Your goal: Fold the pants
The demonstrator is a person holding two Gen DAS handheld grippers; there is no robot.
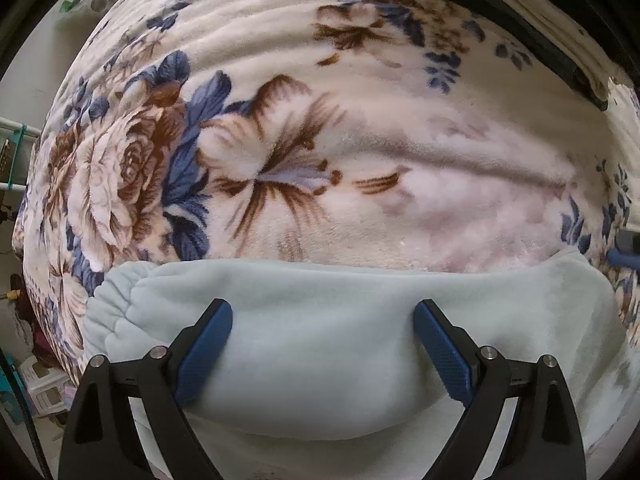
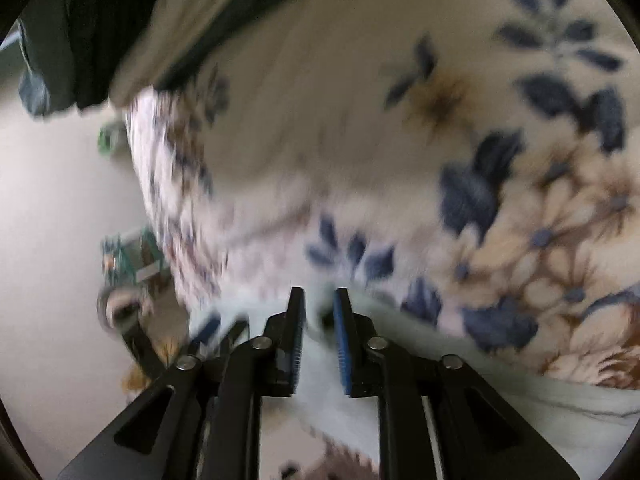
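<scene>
Bed covered by floral blanket (image 1: 360, 128). Pale blue pants (image 1: 320, 360) laid across near edge, long axis left-right, elastic waistband at left. Left claw (image 1: 323, 354) spread wide above pants, nothing gripped. Right claw (image 2: 319, 344) blurred, narrowly parted over pants' right end; grip cannot be told.

Pants (image 1: 320, 360) on blanket (image 1: 360, 140), dark cloth (image 1: 500, 28) behind, perhaps overlapping

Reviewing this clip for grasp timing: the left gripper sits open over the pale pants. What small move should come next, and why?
Probably lower and close the left gripper on the pale pants. Its fingers are spread wide over the fleece, holding nothing, so a fold needs a grip first. The right wrist view is too blurred to judge.
</scene>
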